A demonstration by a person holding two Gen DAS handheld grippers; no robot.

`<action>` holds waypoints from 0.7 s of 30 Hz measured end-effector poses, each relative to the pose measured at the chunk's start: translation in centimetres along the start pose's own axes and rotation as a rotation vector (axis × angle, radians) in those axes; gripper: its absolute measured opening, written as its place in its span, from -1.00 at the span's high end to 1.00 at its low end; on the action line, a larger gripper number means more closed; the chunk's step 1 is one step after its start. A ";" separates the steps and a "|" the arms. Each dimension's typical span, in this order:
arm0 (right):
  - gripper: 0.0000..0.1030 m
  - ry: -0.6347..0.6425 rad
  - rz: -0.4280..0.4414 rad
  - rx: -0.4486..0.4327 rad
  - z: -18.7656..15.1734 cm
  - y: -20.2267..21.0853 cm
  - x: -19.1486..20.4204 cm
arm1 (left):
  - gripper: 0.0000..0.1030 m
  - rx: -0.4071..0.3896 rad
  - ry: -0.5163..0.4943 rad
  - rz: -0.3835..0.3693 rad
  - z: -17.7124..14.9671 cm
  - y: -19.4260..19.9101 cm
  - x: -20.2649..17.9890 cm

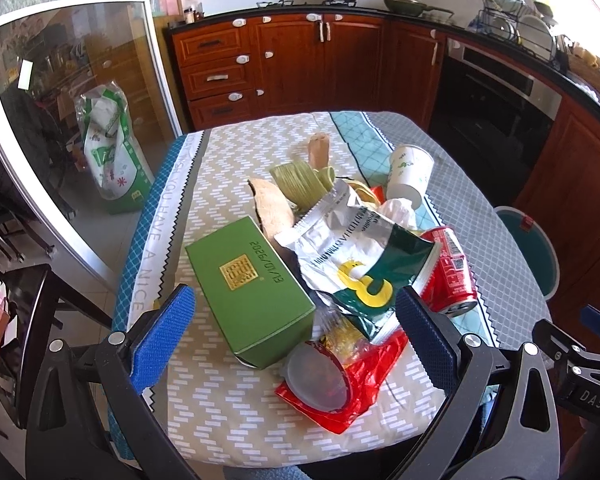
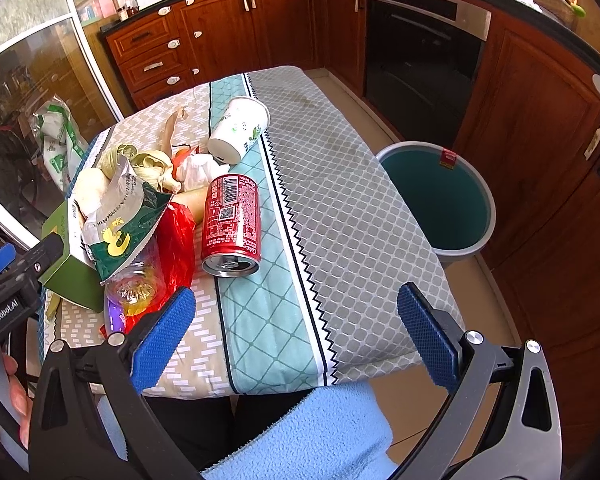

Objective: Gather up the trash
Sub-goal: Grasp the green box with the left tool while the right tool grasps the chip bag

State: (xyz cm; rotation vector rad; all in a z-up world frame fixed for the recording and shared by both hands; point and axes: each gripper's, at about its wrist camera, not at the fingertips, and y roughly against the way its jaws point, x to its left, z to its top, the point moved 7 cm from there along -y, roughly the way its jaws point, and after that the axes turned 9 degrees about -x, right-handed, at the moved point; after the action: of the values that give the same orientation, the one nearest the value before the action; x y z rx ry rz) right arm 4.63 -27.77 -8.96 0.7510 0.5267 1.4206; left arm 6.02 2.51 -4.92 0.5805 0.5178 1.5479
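On the cloth-covered surface a heap of trash lies toward its left half. A red soda can lies on its side at the heap's right edge, open top facing the camera, resting on the teal diamond stripe of the cloth. Just left of it a crumpled green-and-silver snack bag drapes over a green box and over a red plastic wrapper. A round clear lid lies on the near end of that wrapper. Behind the bag sit a wad of white tissue, pale green husk-like scraps and a white paper cup tipped on its side, its base toward the camera.

The left gripper hovers above the near edge of the heap, its blue-padded fingers spread wide apart and holding nothing; the green box and the snack bag lie between them in the view. The right gripper hangs over the near right part of the surface, fingers likewise spread and empty, with the can ahead and to the left.

On the floor just beside the surface's right side stands a grey bin with a teal liner. Behind are wooden cabinets and a built-in oven. A light blue sleeve shows at the bottom of the right wrist view.
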 end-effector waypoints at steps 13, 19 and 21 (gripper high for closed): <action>-0.88 0.087 0.033 0.022 0.0 -2.3 2.0 | -0.95 0.219 0.138 -0.026 1.0 -5.3 4.5; -0.88 0.120 0.080 0.005 0.4 -3.2 3.1 | -0.95 0.271 0.136 0.007 0.0 -6.4 3.5; -0.88 0.129 0.100 -0.004 0.6 -3.3 3.5 | -0.94 0.281 0.130 0.022 -0.3 -6.8 3.3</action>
State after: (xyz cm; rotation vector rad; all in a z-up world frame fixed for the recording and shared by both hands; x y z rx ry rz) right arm 7.68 -24.37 -10.62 0.6930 0.5922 1.5701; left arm 10.89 6.16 -9.35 0.7035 0.8389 1.5512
